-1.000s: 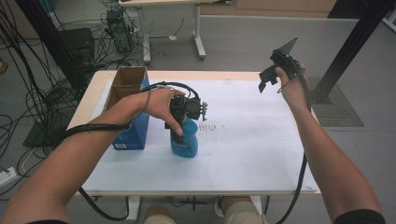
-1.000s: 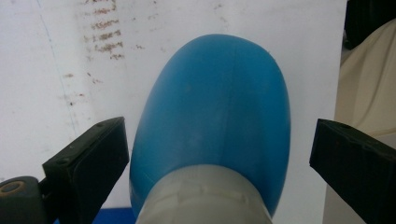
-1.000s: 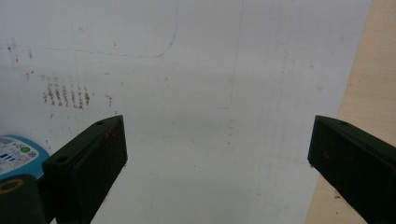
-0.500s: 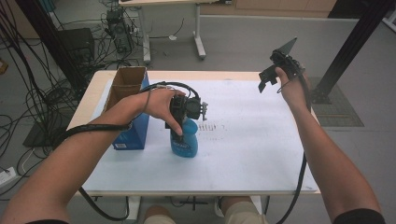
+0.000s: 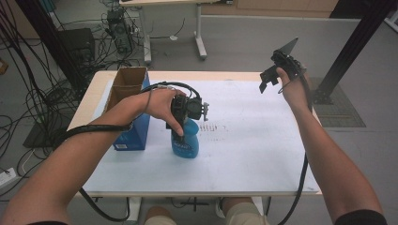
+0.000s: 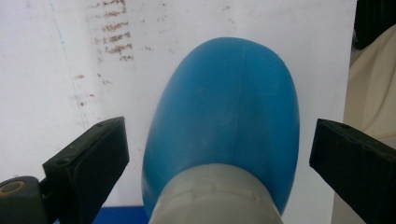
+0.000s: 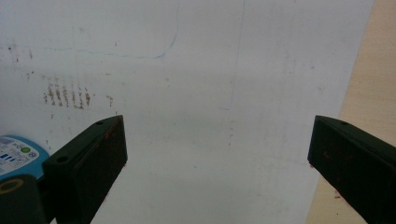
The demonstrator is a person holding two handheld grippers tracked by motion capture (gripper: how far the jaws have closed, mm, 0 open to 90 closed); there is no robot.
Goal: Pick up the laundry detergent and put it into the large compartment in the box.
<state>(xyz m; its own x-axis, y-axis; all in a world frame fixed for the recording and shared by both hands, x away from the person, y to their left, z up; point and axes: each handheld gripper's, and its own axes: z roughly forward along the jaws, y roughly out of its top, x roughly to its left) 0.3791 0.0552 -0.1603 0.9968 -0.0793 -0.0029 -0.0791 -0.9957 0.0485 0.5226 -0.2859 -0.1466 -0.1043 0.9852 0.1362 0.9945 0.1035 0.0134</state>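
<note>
A blue plastic bottle (image 5: 187, 141) with a grey cap stands upright on the white sheet near the table's middle. My left gripper (image 5: 180, 133) hangs right over it, pointing down. In the left gripper view its jaws stand wide apart on either side of the blue bottle (image 6: 224, 121), touching neither flank, so the left gripper (image 6: 219, 158) is open. My right gripper (image 5: 267, 83) is held up in the air above the table's far right edge. Its jaws stand wide apart over bare white sheet (image 7: 210, 93), so the right gripper (image 7: 217, 158) is open and holds nothing.
An open blue-and-brown cardboard box (image 5: 129, 108) stands at the table's left, just beside my left arm. Brown smudge marks (image 5: 213, 126) lie on the white sheet right of the bottle. Cables and table legs are on the floor beyond the far edge.
</note>
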